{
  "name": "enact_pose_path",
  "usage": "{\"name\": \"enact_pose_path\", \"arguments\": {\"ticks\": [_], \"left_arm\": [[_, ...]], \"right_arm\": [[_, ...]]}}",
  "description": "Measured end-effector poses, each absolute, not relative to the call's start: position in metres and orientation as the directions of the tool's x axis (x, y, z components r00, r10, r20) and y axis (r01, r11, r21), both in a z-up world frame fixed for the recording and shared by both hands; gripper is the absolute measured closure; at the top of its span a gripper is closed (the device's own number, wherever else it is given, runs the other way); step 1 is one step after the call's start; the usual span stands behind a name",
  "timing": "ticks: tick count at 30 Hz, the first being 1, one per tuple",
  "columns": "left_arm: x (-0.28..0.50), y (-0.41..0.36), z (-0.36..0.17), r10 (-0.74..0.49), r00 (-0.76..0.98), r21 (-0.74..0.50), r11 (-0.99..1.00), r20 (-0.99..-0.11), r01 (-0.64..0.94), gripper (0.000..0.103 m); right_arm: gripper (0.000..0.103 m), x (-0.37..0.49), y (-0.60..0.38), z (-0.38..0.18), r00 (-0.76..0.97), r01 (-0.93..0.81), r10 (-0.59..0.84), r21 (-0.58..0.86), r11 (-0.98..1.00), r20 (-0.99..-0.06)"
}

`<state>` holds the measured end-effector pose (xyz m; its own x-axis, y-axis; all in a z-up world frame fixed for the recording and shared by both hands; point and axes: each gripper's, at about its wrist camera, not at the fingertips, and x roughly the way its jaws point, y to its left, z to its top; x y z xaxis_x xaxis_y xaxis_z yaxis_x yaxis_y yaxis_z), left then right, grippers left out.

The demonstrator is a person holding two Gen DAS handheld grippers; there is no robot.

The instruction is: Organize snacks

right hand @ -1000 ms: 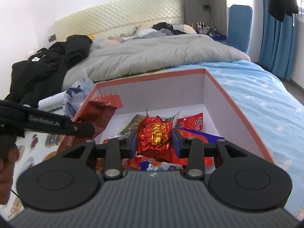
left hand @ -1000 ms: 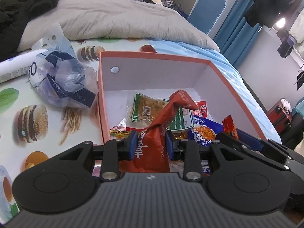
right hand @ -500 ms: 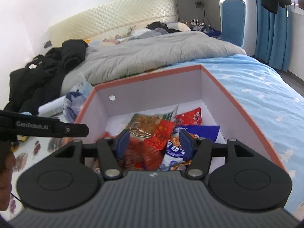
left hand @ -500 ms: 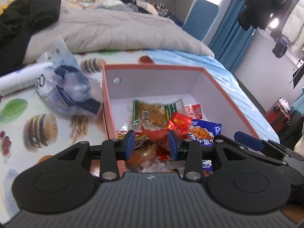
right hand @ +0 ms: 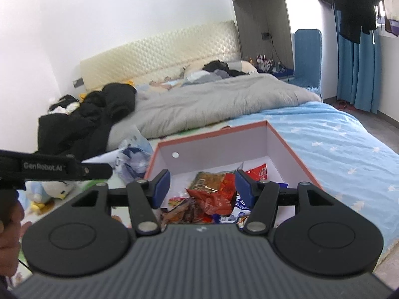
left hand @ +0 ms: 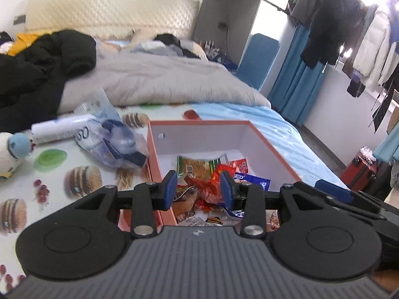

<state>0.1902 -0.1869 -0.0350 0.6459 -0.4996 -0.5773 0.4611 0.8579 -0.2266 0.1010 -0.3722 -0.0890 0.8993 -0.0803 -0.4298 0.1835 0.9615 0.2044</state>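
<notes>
An open orange-rimmed box with white inner walls sits on the bed; it also shows in the right wrist view. Several snack packets lie piled inside it, among them a red packet, a green-edged packet and a blue packet. My left gripper is open and empty, above the box's near end. My right gripper is open and empty, also above the box's near end. The left gripper's body shows at the left of the right wrist view.
A crumpled clear and blue plastic bag and a white tube lie left of the box on a food-print cloth. A plush toy is at far left. A grey duvet and black coat lie behind.
Both grippers have opened and let their red packets go into the box, then pulled up and back from it. The packets now lie on the pile inside.
</notes>
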Motion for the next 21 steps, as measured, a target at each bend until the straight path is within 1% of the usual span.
{"name": "enact_pose_path", "arguments": {"ticks": [4,9,16,21], "left_arm": [[0.16,-0.18,-0.018,-0.518,0.664,-0.216,0.847,-0.539,0.485,0.06],[0.129,-0.173,-0.005,-0.537,0.665,-0.215,0.835,-0.519,0.507,0.06],[0.087,-0.158,0.005,-0.544,0.674,-0.2,0.83,-0.5,0.521,0.06],[0.059,-0.147,0.009,-0.534,0.687,-0.191,0.837,-0.493,0.513,0.06]], "right_arm": [[0.043,0.078,-0.365,-0.072,0.919,0.168,-0.076,0.211,0.963,-0.386],[0.043,0.051,-0.358,-0.059,0.936,0.173,-0.095,0.206,0.963,-0.34],[0.043,0.022,-0.349,-0.055,0.939,0.199,-0.122,0.217,0.956,-0.322],[0.043,0.004,-0.342,-0.052,0.94,0.195,-0.116,0.226,0.954,-0.319]]}}
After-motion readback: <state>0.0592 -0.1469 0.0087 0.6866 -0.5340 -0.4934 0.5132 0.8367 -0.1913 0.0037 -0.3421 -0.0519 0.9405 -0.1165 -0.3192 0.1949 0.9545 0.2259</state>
